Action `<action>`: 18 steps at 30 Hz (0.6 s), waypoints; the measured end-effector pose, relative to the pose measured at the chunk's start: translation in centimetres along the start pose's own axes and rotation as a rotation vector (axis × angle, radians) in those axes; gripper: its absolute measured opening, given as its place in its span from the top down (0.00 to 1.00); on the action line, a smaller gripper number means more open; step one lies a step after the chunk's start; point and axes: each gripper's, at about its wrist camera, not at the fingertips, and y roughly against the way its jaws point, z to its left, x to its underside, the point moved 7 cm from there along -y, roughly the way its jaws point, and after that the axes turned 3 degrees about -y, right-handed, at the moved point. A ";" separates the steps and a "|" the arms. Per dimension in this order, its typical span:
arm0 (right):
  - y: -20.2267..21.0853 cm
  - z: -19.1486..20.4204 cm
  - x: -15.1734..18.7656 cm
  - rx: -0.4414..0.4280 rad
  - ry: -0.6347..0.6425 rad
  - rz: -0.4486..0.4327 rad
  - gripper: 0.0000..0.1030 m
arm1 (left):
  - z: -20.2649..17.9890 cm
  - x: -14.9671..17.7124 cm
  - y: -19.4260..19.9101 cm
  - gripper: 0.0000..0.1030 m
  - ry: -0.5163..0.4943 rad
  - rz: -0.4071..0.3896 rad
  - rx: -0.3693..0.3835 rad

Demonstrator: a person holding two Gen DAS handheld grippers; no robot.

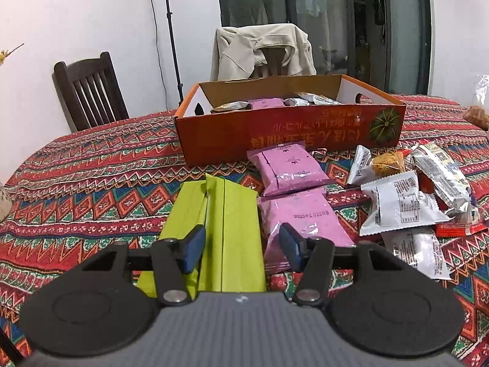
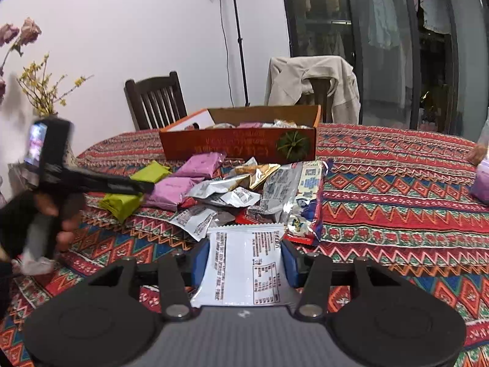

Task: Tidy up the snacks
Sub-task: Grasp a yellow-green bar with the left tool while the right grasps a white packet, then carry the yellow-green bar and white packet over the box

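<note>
Gripping a white snack packet (image 2: 244,263) in my right gripper (image 2: 244,263); left gripper (image 1: 241,244) hanging apart over the green packet (image 1: 214,229), clamping nothing.

The person's hand (image 2: 52,214) and the left tool (image 2: 146,187) are motion-blurred in the right wrist view. Box (image 1: 287,131) walls hide most packets inside; a bag (image 1: 483,91) is cut off at the right edge

Patterned tablecloth (image 1: 91,165) carries orange box (image 1: 275,131) and snack packets (image 1: 293,171).
</note>
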 end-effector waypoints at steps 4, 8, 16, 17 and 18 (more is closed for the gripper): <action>0.7 -0.8 0.3 0.023 -0.010 -0.003 0.53 | 0.1 0.8 0.7 0.68 -0.008 0.004 -0.041; 1.0 -0.7 0.8 0.017 -0.012 -0.003 0.53 | 0.4 2.5 3.1 0.67 0.010 0.009 -0.028; 0.6 0.8 1.9 -0.034 -0.004 0.022 0.53 | -0.3 5.0 5.6 0.62 0.047 0.050 0.018; 0.5 0.9 2.0 -0.037 -0.001 0.023 0.53 | -0.2 5.0 5.3 0.61 0.060 0.054 0.018; 0.4 1.2 2.0 -0.039 0.003 0.023 0.53 | -0.1 5.0 5.0 0.60 0.074 0.060 0.019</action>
